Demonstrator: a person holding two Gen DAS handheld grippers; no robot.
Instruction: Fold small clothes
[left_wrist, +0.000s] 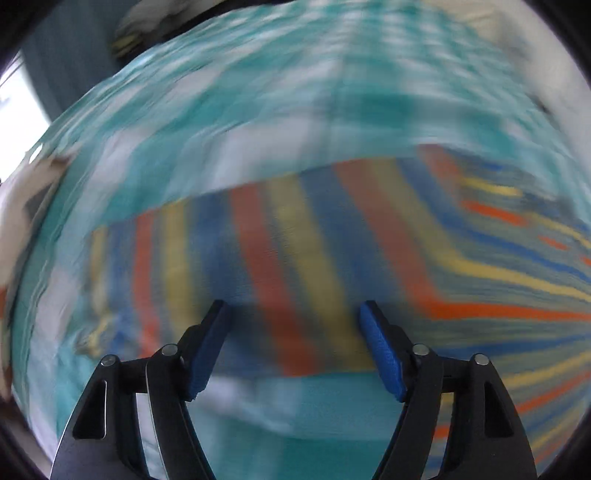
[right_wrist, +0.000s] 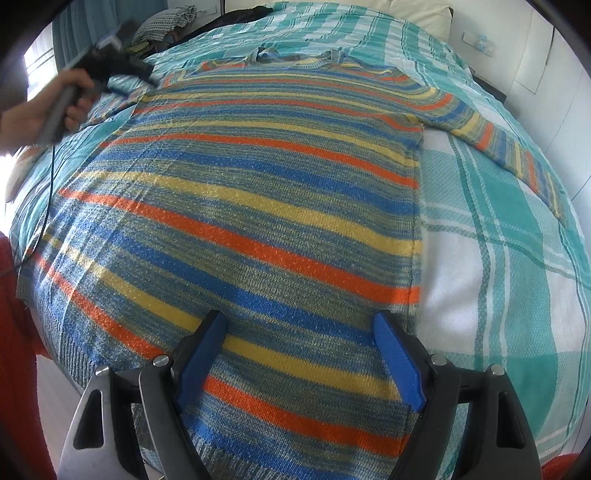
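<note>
My left claw is spread, empty, over a sleeve, in a blurred view. My right claw gapes above the sweater, gripping nothing; it lies flat on the bed. Risk: pinching the bedspread along with the knit, or the right sleeve dragging and skewing the fold.

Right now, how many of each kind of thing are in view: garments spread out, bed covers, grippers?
Striped sweater: 1
Teal checked bedspread: 1
Grippers: 2, left gripper and right gripper, both with jaws open over the sweater
Total: 4
</note>
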